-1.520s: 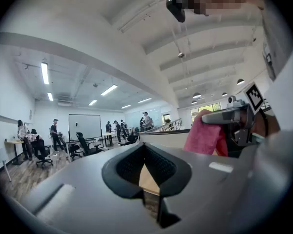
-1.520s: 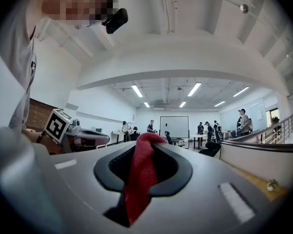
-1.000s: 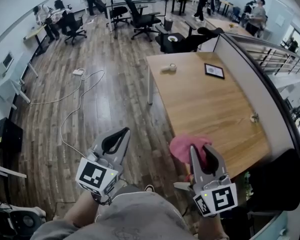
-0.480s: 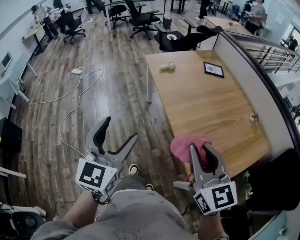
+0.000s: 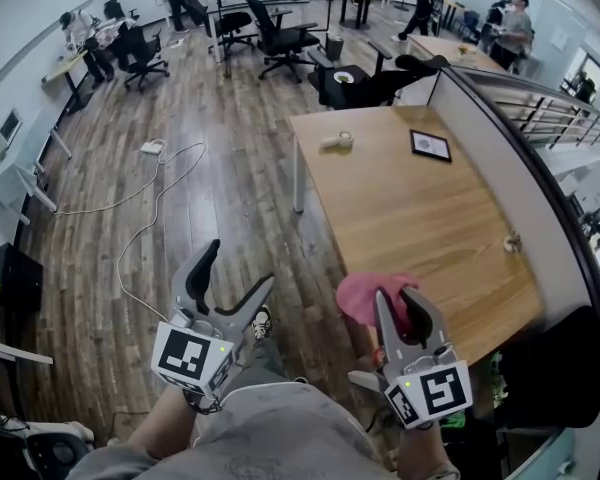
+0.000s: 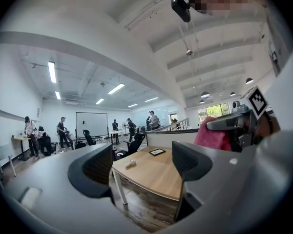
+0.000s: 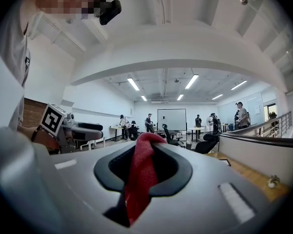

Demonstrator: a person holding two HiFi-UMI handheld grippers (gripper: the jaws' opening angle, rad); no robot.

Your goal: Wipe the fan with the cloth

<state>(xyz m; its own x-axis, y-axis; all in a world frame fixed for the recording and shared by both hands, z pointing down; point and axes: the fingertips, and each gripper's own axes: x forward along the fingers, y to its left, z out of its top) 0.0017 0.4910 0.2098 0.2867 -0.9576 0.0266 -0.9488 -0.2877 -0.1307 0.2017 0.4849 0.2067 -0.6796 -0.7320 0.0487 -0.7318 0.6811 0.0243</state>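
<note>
One pink-red cloth [image 5: 365, 296] is clamped in the right gripper [image 5: 396, 296]. Its jaws are closed on a bunched fold that rises above their tips and hangs down between them in the right gripper view [image 7: 141, 174]. In the head view the cloth sits over the near left corner of the wooden bench [image 5: 410, 208], held in the air rather than lying on it.

The left gripper [image 5: 239, 265] is beside the right one, well apart from it and out over the plank floor [image 5: 210, 188]. Its jaws have just been opening and now stand wide, with nothing between them; in its own view only the bench and floor show in the gap [image 6: 142, 162].

Farther along the bench lie a dark framed panel [image 5: 429, 144] and a small white roll [image 5: 335, 139]. A white cable [image 5: 155, 208] trails over the floor, and black office chairs [image 5: 280, 33] stand beyond.
</note>
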